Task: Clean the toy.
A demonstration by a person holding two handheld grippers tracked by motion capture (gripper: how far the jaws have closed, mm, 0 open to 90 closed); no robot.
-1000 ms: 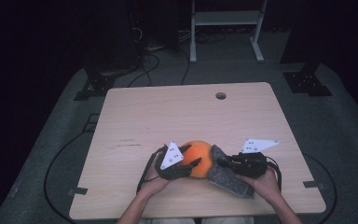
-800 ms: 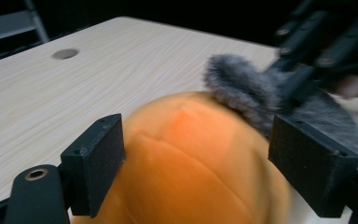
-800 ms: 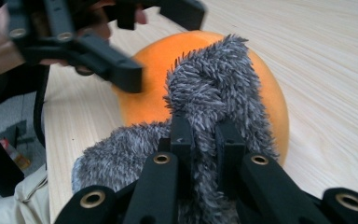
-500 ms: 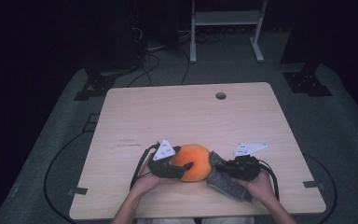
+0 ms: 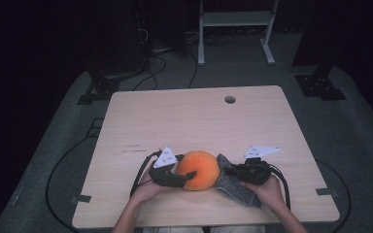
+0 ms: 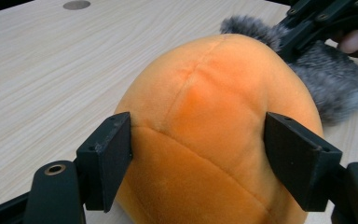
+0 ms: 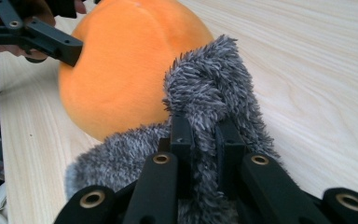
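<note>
Left gripper view: left claw (image 6: pixel 196 163) released, jaws astride orange plush ball (image 6: pixel 214 130), near counter (image 5: pixel 194 121) 6 o'clock edge. Right claw (image 7: pixel 204 140) clenched on grey fur cloth (image 7: pixel 214 93). Advice: steady ball, drag cloth slowly.
</note>
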